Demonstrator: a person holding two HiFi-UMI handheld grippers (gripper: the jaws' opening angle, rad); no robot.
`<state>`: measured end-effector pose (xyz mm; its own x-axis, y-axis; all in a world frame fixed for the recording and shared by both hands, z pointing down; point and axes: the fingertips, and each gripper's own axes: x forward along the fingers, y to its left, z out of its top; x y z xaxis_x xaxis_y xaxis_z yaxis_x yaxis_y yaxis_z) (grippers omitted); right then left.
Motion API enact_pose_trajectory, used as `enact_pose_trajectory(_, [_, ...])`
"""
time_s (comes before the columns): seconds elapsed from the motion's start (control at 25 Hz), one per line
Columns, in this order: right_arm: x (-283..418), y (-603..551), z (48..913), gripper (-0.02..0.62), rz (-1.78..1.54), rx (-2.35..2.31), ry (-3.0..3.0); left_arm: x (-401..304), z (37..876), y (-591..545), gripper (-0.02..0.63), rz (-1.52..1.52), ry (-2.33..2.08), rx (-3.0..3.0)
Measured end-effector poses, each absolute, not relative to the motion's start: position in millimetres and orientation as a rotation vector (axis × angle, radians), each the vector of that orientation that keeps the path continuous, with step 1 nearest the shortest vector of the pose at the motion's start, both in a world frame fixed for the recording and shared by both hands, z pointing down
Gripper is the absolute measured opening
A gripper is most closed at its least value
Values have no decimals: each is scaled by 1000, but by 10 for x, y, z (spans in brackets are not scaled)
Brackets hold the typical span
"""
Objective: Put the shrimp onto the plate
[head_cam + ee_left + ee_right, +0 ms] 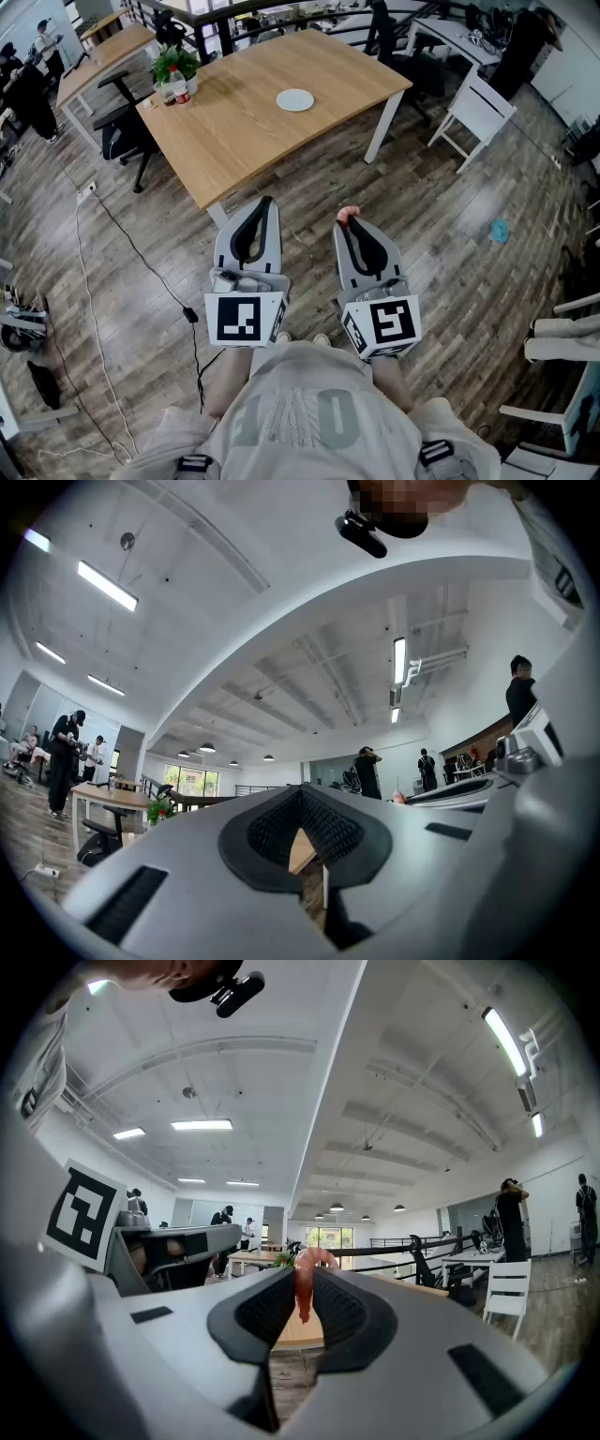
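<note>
Our right gripper [350, 225] pinches the shrimp [302, 1288] at its jaw tips, the left gripper [266, 202] closed and empty beside it, so we should hold that squeeze steady to the plate [295, 99] far ahead, releasing low.

Most of the shrimp [305, 1287] is buried between the jaws of the right gripper [351, 225]; only its curled end pokes out. The bottles [179, 87] beside the plant [174, 62] are too small to read.

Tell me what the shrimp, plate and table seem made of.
Shrimp: glossy pink-orange; possibly a plastic model, could be real.
Plate: plain white, ceramic or plastic, too small to tell.
Table: light wood-grain top, white legs, likely metal.
</note>
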<state>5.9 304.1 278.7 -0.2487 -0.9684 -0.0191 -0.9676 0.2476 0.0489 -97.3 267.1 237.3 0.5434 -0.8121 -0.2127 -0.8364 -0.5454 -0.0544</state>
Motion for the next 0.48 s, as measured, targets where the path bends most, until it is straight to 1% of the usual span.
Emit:
enact_pose_trajectory(0.24, [10, 2992, 2789, 66, -108, 1910, -2466, -1068, 2390, 2614, 9, 262, 1428, -2638])
enact_pose_trajectory(0.48, [-9, 2973, 2841, 66, -63, 1926, -2460, -1172, 2432, 2559, 9, 252, 1453, -2633])
